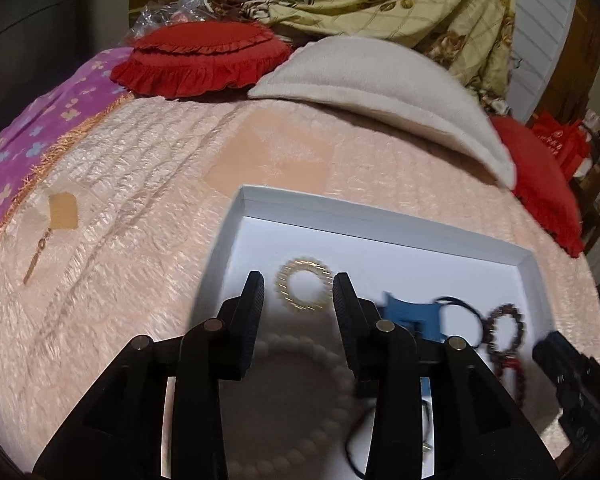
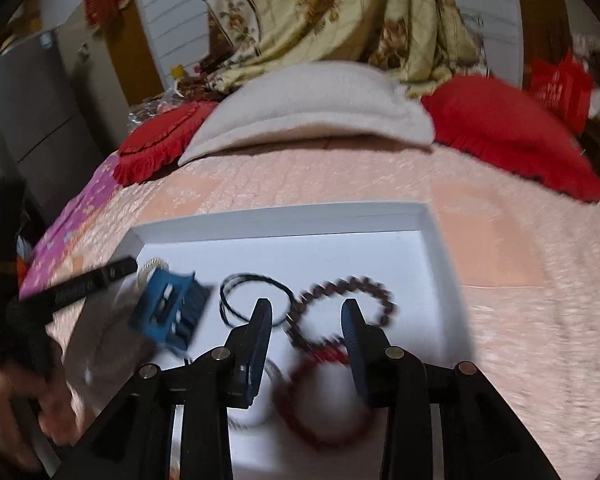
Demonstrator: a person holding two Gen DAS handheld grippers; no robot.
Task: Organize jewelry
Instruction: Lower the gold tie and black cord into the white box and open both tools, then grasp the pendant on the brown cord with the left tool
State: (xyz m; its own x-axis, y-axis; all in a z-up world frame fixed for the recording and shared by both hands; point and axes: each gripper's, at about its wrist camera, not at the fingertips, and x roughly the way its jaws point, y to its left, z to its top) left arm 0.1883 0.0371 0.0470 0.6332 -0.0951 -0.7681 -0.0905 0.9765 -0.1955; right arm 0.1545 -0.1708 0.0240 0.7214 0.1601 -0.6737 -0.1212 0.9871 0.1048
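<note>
left gripper [image 1: 298,292] jaws apart, empty | right gripper [image 2: 306,320] jaws apart, empty | writing unreadable

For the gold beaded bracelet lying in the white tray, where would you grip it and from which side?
Take the gold beaded bracelet across its near arc, from above, one finger inside the ring and one outside. It lies flat on the shallow white tray, so a sideways approach finds no edge. The left gripper is open and already lined up with it.

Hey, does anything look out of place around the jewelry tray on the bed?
Yes. One gold dangling earring lies alone on the pink bedspread, far left of the white tray, beside a small tan card. The other pieces, like the gold bracelet, sit inside the tray.
</note>
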